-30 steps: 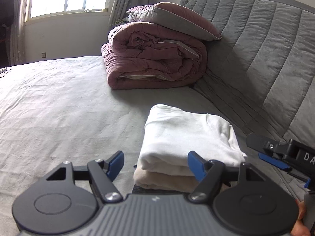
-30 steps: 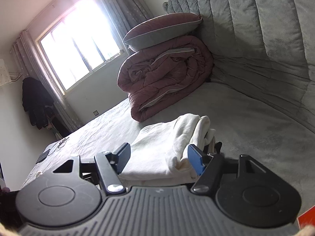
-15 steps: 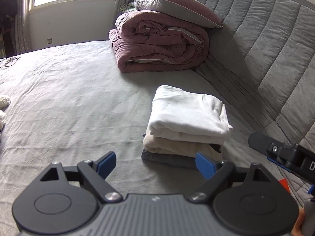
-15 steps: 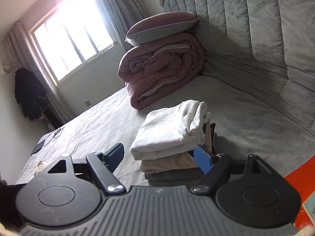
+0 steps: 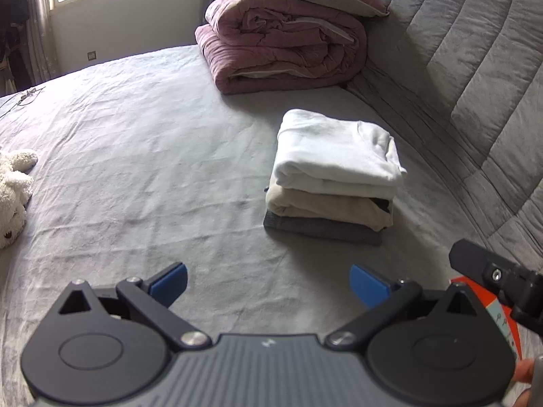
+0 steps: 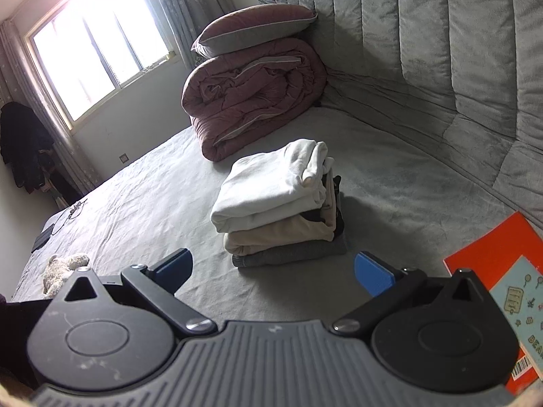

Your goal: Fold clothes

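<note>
Both my left tool (image 5: 268,279) and right tool (image 6: 273,269) are opening, nothing between their jaws, and have drawn back from the stack of folded clothes (image 5: 334,173). The stack now sits alone on the bed (image 5: 135,169), so this garment looks finished.

Both grippers now sit back from the stack of folded clothes (image 5: 334,176). The left gripper (image 5: 268,283) and right gripper (image 6: 273,269) are opening, nothing between their jaws.
</note>
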The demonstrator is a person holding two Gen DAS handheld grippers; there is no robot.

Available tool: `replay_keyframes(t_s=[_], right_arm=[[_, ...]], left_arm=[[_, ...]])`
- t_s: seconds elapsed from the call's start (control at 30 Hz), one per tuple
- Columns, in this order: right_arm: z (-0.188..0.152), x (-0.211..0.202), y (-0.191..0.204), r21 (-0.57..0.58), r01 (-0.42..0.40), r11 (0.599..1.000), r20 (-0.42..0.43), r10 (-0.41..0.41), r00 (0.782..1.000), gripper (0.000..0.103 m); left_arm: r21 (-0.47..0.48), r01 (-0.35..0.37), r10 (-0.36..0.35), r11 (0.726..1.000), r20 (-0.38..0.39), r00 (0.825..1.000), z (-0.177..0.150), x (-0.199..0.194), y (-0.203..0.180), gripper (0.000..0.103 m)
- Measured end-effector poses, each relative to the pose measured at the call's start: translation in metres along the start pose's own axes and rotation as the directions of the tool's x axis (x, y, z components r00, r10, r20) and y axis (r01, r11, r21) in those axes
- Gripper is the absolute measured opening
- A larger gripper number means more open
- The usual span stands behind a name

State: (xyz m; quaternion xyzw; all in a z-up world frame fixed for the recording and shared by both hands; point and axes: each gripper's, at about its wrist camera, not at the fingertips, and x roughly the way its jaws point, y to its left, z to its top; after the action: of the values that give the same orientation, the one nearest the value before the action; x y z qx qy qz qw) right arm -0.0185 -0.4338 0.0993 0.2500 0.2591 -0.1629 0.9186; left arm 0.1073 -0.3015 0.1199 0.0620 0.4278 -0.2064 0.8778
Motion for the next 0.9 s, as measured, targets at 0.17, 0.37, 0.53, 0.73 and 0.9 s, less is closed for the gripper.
replay_keyframes(t_s=[0.17, 0.37, 0.53, 0.73, 0.9], right_arm=[[-0.012, 0.001, 0.000, -0.010, 0.033, 0.999, -0.072, -0.033, 0.997, 0.103], [-0.017, -0.004, 0.000, -0.057, 0.025, 0.998, -0.089, -0.030, 0.996, 0.103], [-0.017, -0.010, -0.009, -0.051, 0.042, 0.998, -0.079, -0.046, 0.996, 0.103], [-0.016, -0.016, -0.010, -0.071, 0.049, 0.996, -0.081, -0.055, 0.995, 0.103], [-0.019, -0.020, -0.001, -0.145, 0.085, 0.986, -0.074, -0.096, 0.993, 0.103]], left_arm=[[0.075, -0.059, 0.059, 0.995, 0.002, 0.998, -0.012, -0.002, -0.009, 0.102], [0.084, -0.060, 0.057, 0.995, 0.036, 0.998, -0.018, -0.013, -0.015, 0.102], [0.084, -0.075, 0.070, 0.994, 0.061, 0.996, -0.029, -0.019, -0.017, 0.102], [0.075, -0.081, 0.077, 0.994, 0.058, 0.995, -0.039, -0.022, -0.018, 0.102], [0.075, -0.081, 0.077, 0.994, 0.058, 0.995, -0.043, -0.028, -0.018, 0.102]])
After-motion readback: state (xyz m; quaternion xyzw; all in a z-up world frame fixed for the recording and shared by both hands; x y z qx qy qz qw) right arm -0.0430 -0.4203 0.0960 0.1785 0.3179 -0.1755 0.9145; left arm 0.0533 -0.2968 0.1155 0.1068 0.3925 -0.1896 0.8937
